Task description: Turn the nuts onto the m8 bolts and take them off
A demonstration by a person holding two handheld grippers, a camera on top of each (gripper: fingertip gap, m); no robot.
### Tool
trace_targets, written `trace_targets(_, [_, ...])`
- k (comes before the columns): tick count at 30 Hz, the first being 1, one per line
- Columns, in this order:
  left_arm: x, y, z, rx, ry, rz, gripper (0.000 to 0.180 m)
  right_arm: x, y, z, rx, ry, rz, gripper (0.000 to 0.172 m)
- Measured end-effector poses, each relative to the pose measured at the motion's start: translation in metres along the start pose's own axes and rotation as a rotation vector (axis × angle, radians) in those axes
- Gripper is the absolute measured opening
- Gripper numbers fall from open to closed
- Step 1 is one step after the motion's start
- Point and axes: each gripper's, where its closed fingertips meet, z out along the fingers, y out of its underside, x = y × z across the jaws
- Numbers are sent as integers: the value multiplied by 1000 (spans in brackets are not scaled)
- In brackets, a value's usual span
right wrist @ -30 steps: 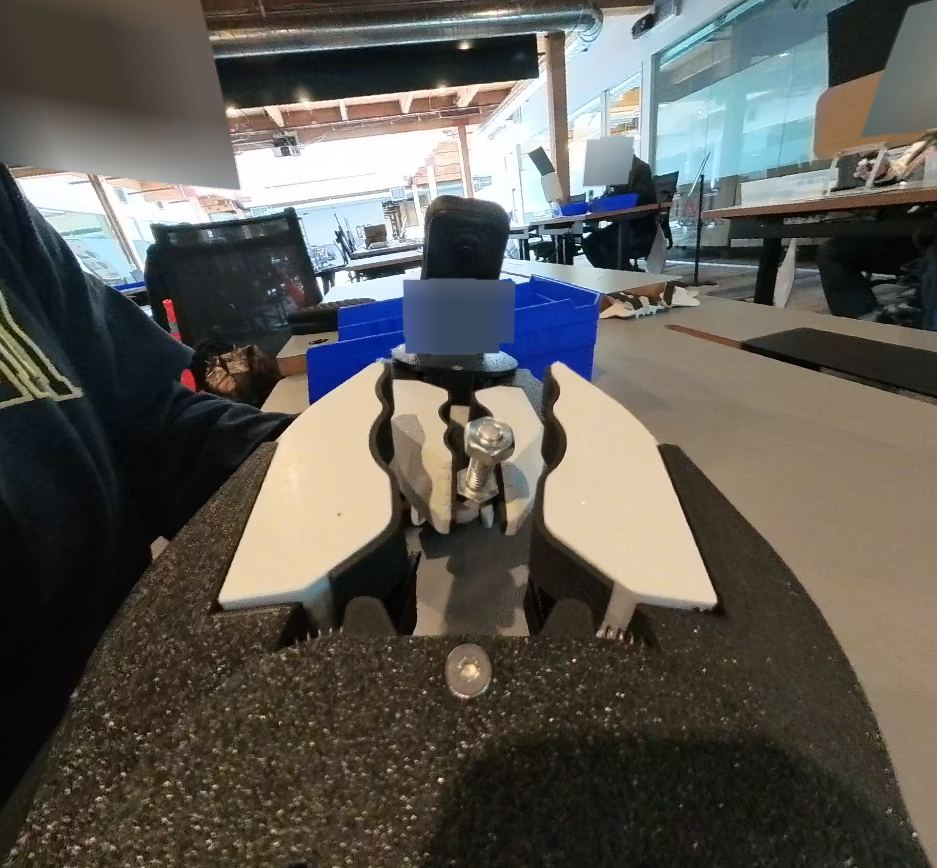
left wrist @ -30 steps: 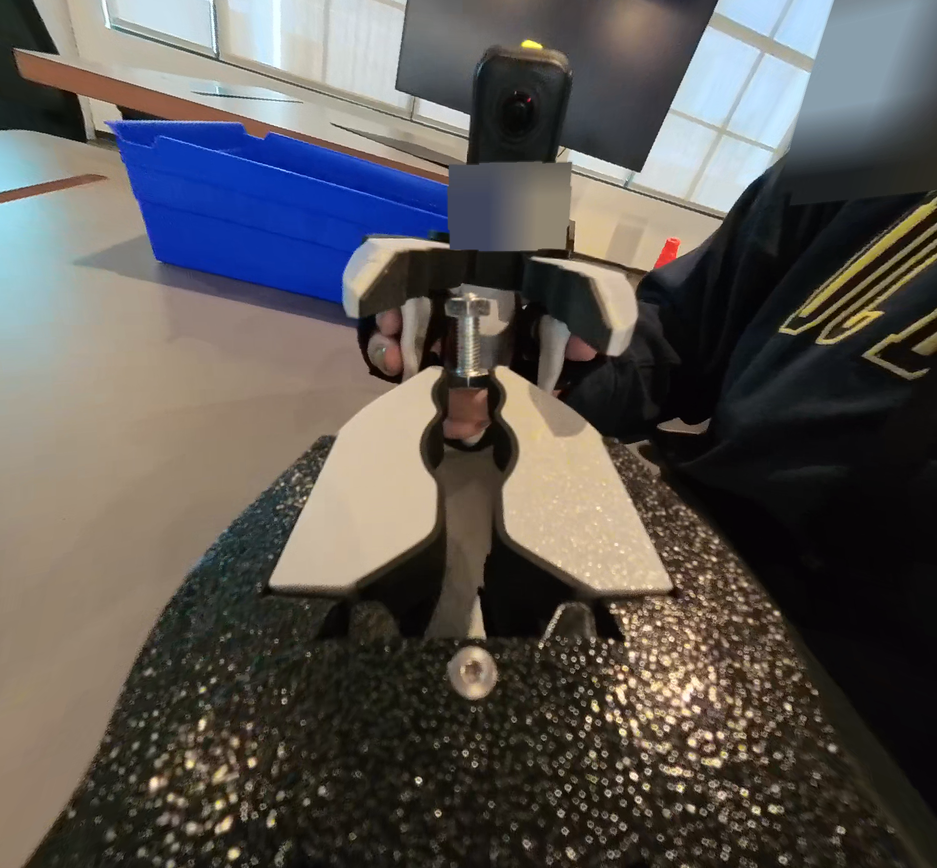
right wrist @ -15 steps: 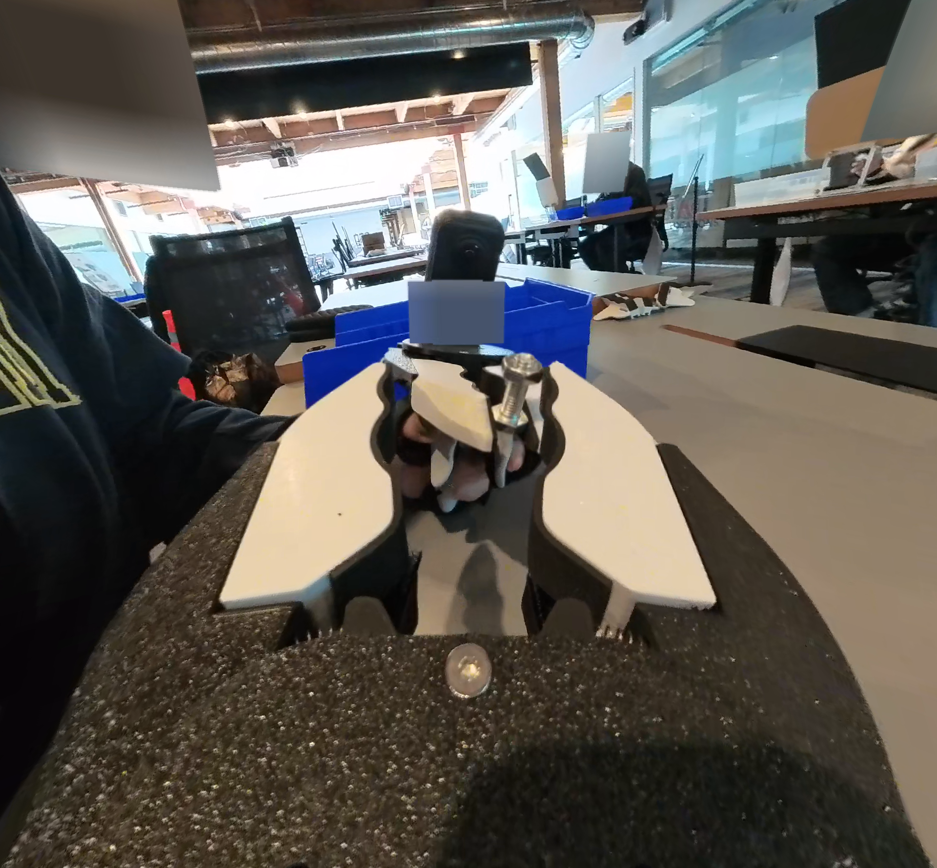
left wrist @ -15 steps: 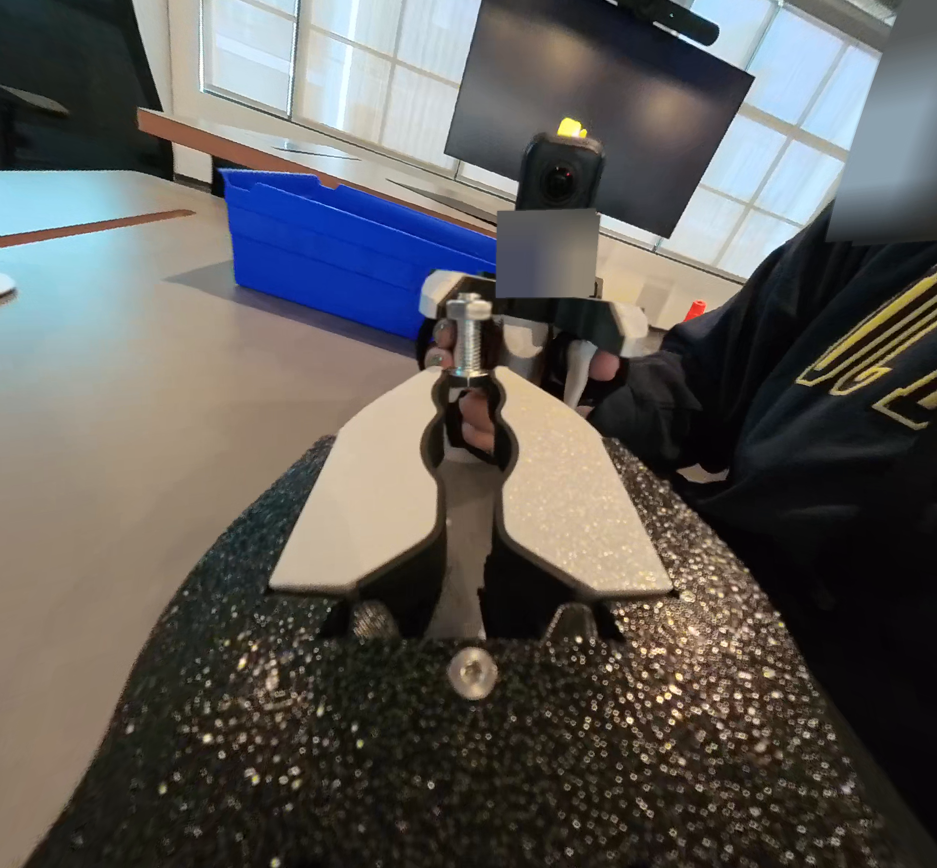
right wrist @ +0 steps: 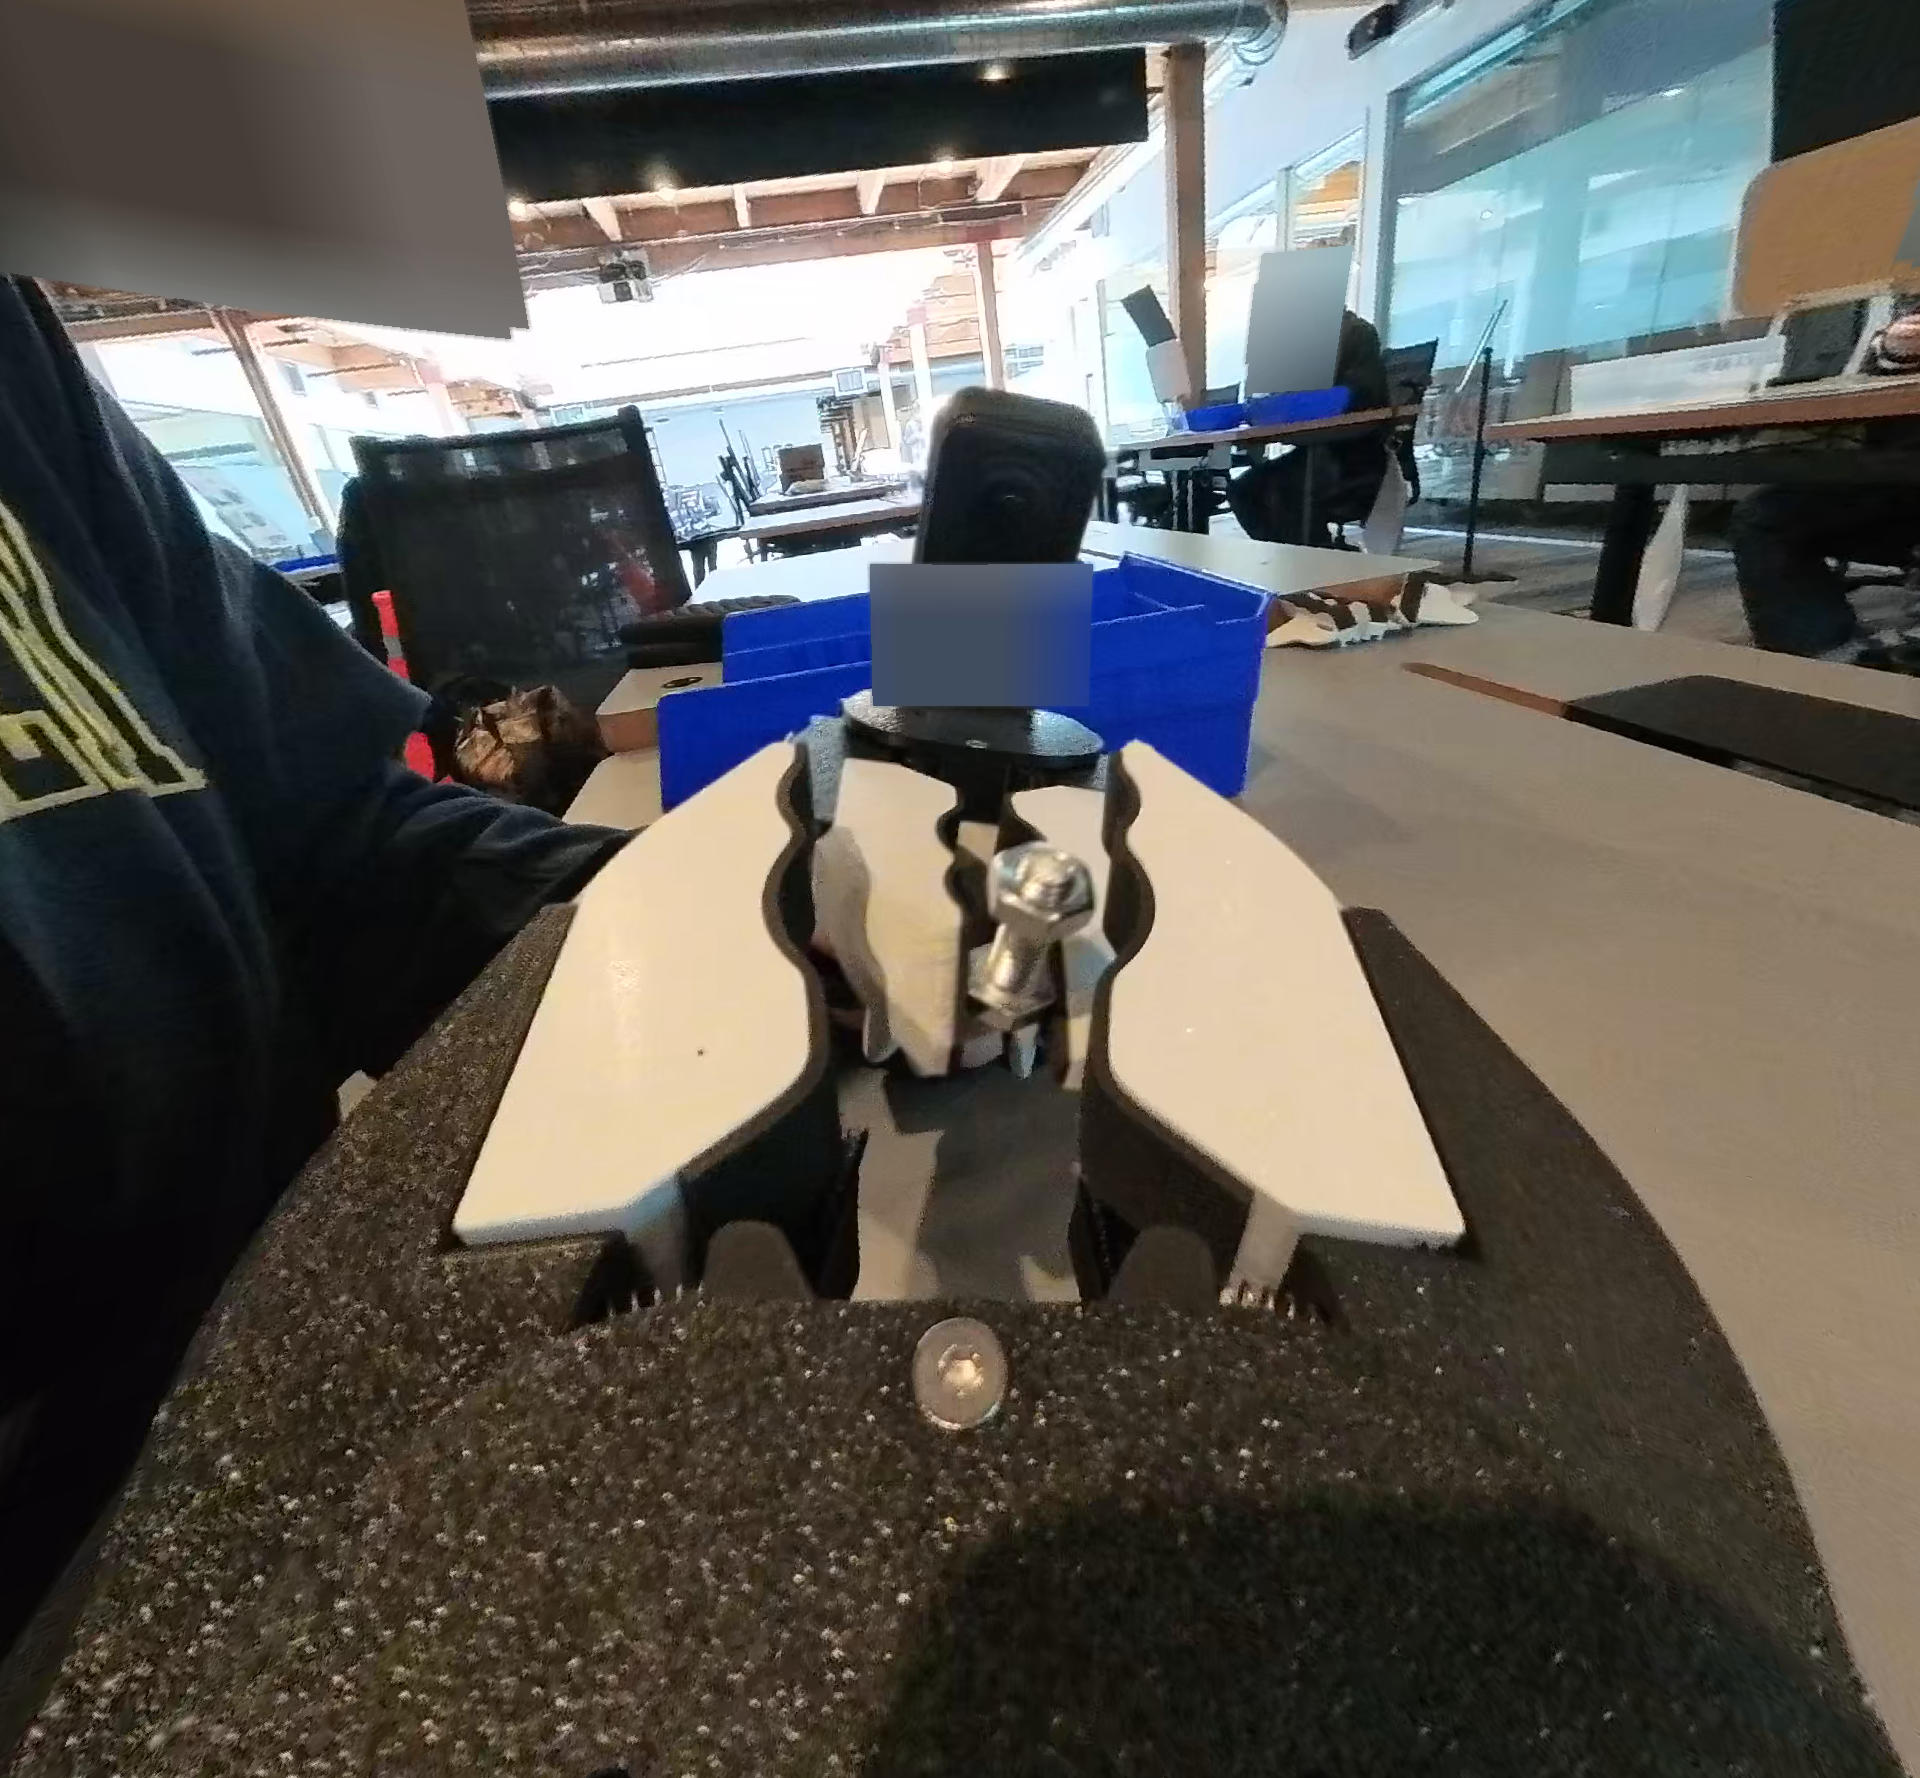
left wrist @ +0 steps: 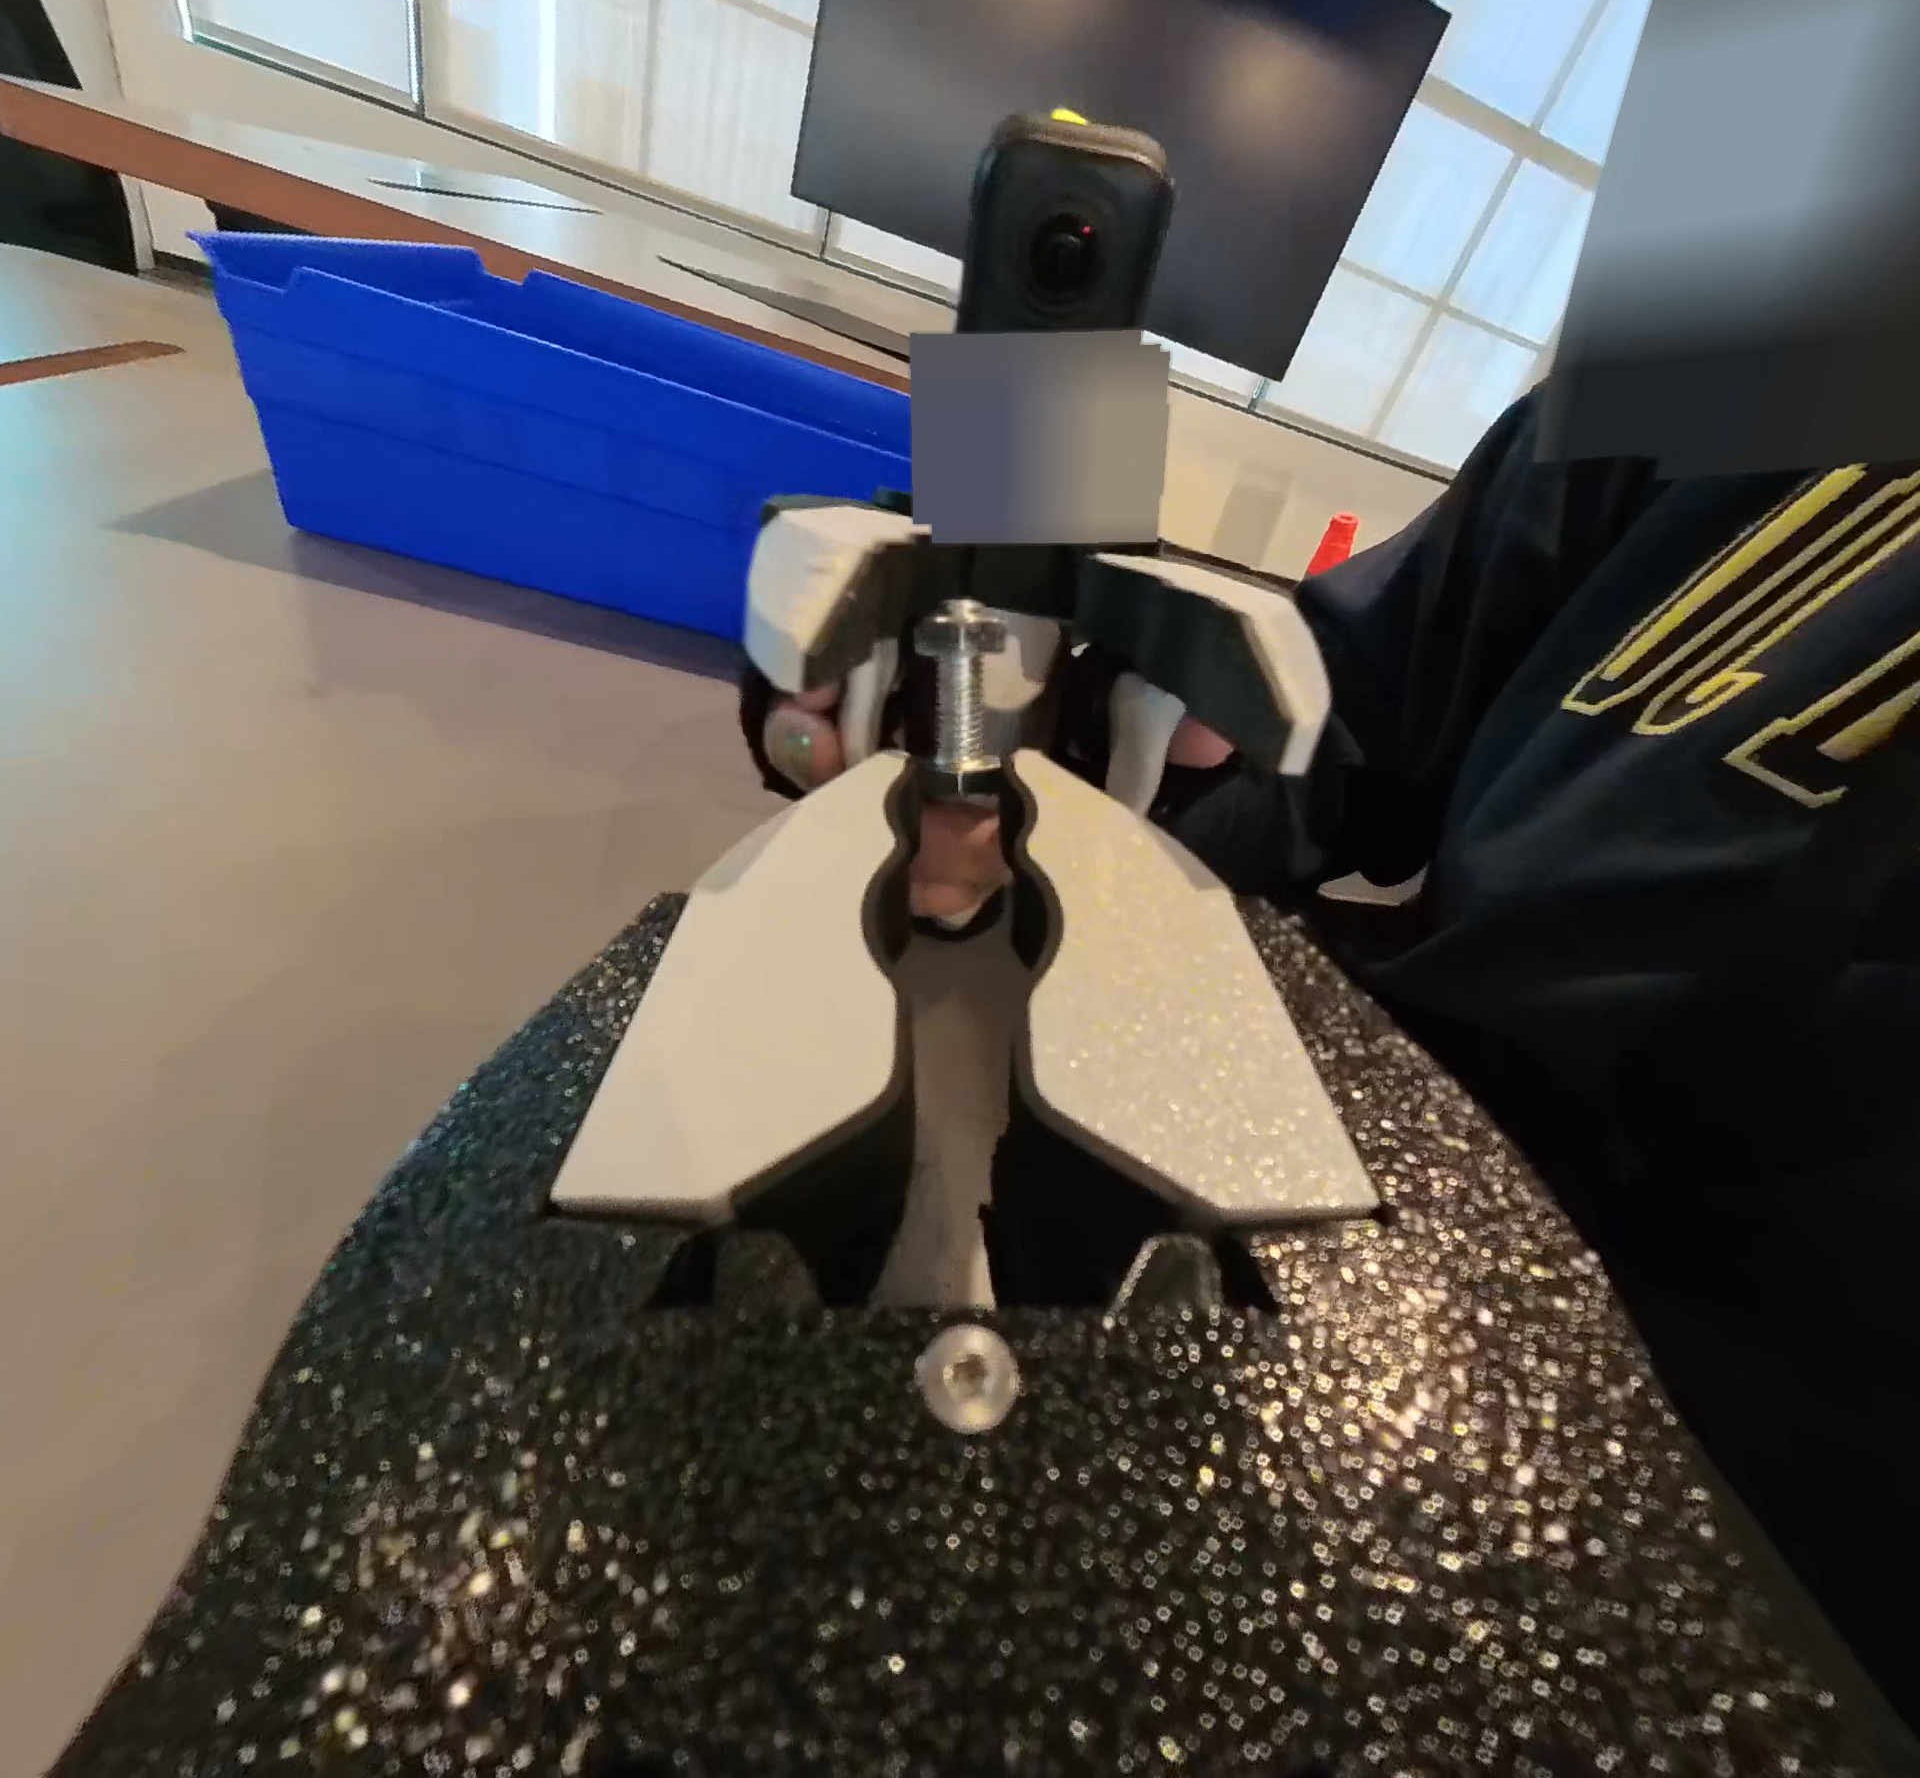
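Midway through threading: left tool [left wrist: 958, 786] clamped on bolt [left wrist: 958, 705] head, nut [left wrist: 961, 632] at the shaft's tip. Right tool [right wrist: 961, 798] spread wide, holding nothing; next, closing squarely on that nut's flats to turn it.

Only partial yellow lettering shows on the person's dark sweatshirt [left wrist: 1662, 689].

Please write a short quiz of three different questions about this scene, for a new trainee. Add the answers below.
1. True or false: the left tongs are shut on the head end of the bolt.
2. Where does the nut sit: A) at the bolt's free tip, B) on the table, C) in the blue bin?
3. Fill in: the right tongs are ____ and hold nothing.

Key: 1 true. 2 A. 3 open.
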Motion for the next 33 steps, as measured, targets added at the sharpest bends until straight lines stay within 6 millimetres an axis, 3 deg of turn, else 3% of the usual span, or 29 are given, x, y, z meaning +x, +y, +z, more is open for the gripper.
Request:
trace_targets(13, [-25,-19,-33,123,-138,-26,14,12,-6,-7,36,43,36,51])
trace_targets(22, [0,1,-3,-11,9,-6,14,6,-3,-1,14,31,2,57])
trace_targets(33, [2,-2,-3,11,36,-28,14,-4,-1,3,-2,-19,-20,54])
